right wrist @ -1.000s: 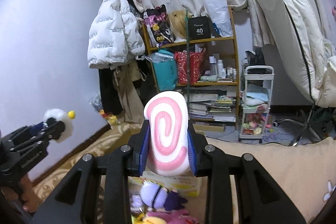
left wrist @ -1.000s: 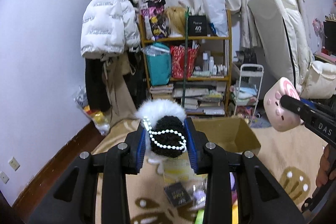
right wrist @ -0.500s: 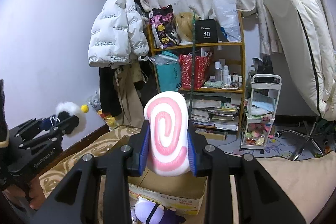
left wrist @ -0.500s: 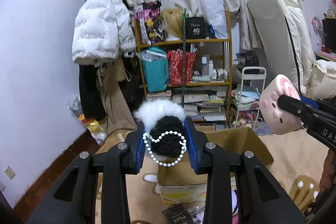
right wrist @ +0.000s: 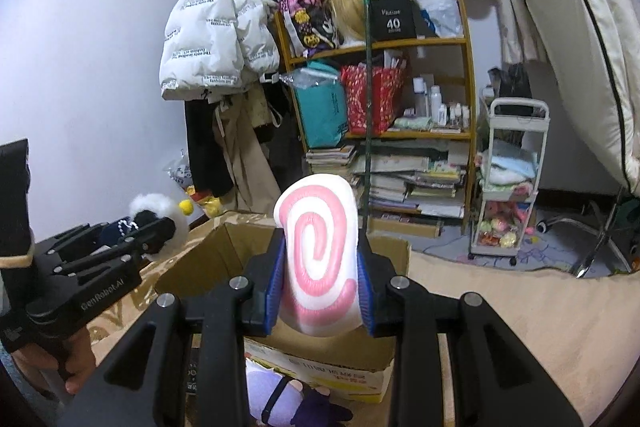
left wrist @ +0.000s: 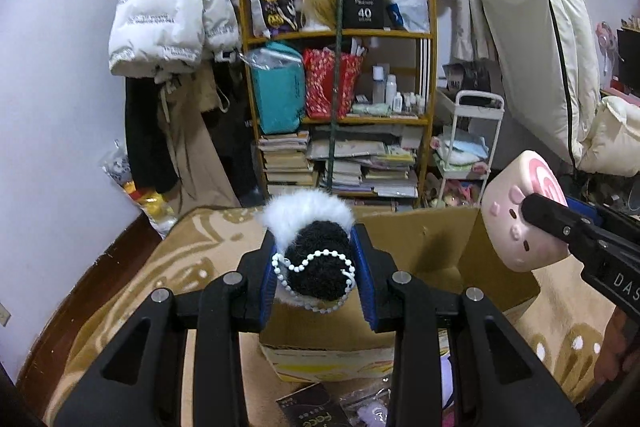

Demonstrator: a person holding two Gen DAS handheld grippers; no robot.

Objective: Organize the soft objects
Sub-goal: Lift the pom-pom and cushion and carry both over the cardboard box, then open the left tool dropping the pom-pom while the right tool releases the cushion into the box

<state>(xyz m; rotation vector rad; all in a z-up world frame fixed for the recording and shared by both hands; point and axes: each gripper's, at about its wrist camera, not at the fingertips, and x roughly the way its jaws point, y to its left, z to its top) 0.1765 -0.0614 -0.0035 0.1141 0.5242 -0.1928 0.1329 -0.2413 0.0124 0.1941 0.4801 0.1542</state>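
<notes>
- Both claws are narrowed on a soft toy, each one pinching its toy between two blue pads.
- Left gripper (left wrist: 318,269) holds a fluffy pompom toy (left wrist: 316,263): black curly wool in the middle, white fur at the back, and one chain of small white beads across the front. From the right wrist view it also has one small yellow ball.
- Right gripper (right wrist: 320,273) holds a smooth, rounded pink-and-white swirl cushion (right wrist: 318,259); the other side, seen from the left wrist, has a little pink animal face.
- Both toys hang above one open cardboard box (left wrist: 440,251), which stands on a beige patterned rug (left wrist: 160,287).
- One purple and white plush (right wrist: 276,399) lies on the floor, just in front of the box.
- Behind stand one wooden shelf (left wrist: 430,75) with books and bags, and one white puffy jacket (left wrist: 168,15) hanging on the wall.
</notes>
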